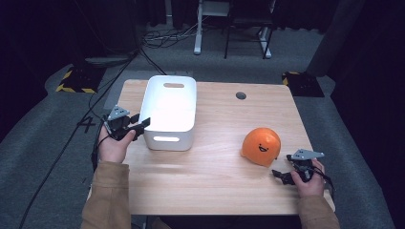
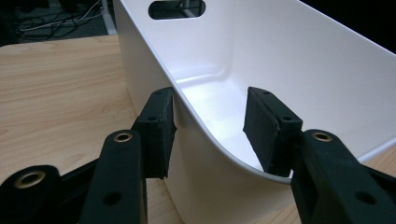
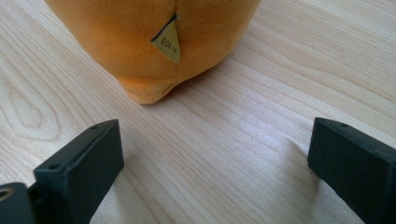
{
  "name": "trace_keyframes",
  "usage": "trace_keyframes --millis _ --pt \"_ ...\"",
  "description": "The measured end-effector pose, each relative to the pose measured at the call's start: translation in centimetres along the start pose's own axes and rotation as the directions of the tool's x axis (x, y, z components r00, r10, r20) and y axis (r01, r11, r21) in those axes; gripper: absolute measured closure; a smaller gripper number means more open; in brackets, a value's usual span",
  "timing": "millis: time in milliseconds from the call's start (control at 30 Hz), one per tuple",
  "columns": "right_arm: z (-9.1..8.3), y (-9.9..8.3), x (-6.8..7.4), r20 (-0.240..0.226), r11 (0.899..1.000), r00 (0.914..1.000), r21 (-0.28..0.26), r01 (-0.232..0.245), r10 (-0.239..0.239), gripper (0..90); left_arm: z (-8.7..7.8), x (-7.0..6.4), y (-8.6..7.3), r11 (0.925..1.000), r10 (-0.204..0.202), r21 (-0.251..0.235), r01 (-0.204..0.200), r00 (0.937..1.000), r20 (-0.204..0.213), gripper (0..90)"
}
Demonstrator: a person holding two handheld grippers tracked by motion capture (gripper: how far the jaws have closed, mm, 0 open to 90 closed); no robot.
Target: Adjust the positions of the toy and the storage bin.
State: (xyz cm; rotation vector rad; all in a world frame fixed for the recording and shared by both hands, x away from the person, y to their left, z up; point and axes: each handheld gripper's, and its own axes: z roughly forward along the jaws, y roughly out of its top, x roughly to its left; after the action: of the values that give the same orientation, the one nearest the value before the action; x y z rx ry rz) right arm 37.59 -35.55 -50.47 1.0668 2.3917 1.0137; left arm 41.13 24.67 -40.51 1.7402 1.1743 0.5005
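A white plastic bin with handle slots stands on the left half of the wooden table. My left gripper is at its near left corner, open. In the left gripper view the jaws straddle the bin's wall, one pad outside and the other inside, without pressing it. An orange round plush with a smiling face lies at the right. My right gripper rests open on the table just in front of it. In the right gripper view the plush and its small tag sit beyond the wide-apart jaws.
A round cable hole lies in the table's far middle. Bare wood stretches between the bin and the plush. Beyond the table are grey carpet, loose cables, a desk's legs and yellow-black striped blocks.
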Motion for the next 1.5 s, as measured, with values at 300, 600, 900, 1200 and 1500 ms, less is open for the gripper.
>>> trace_keyframes --millis 300,600,900,1200,1500 --pt "0.0 0.0 0.0 0.005 1.000 1.0000 -0.002 -0.003 0.003 3.7 0.2 -2.0 -0.2 0.9993 0.037 0.003 -0.037 0.9993 0.006 49.8" --pt "0.0 0.0 0.0 0.004 1.000 1.0000 -0.001 -0.003 0.003 3.7 0.1 -4.6 -0.9 0.9986 0.051 -0.014 -0.051 0.9985 0.022 45.7" --pt "0.0 0.0 0.0 0.004 1.000 1.0000 -0.001 -0.003 0.003 3.7 -0.2 -7.2 -1.5 0.9962 0.086 0.000 -0.087 0.9944 0.061 42.1" --pt "0.0 0.0 0.1 0.004 1.000 1.0000 -0.002 -0.004 0.004 3.7 -0.7 -10.0 -1.9 0.9897 0.138 0.028 -0.140 0.9870 0.084 39.9" --pt "0.0 0.0 0.1 0.003 1.000 1.0000 0.000 -0.004 0.004 3.7 -1.0 -13.2 -2.3 0.9802 0.181 0.062 -0.188 0.9776 0.108 36.1"
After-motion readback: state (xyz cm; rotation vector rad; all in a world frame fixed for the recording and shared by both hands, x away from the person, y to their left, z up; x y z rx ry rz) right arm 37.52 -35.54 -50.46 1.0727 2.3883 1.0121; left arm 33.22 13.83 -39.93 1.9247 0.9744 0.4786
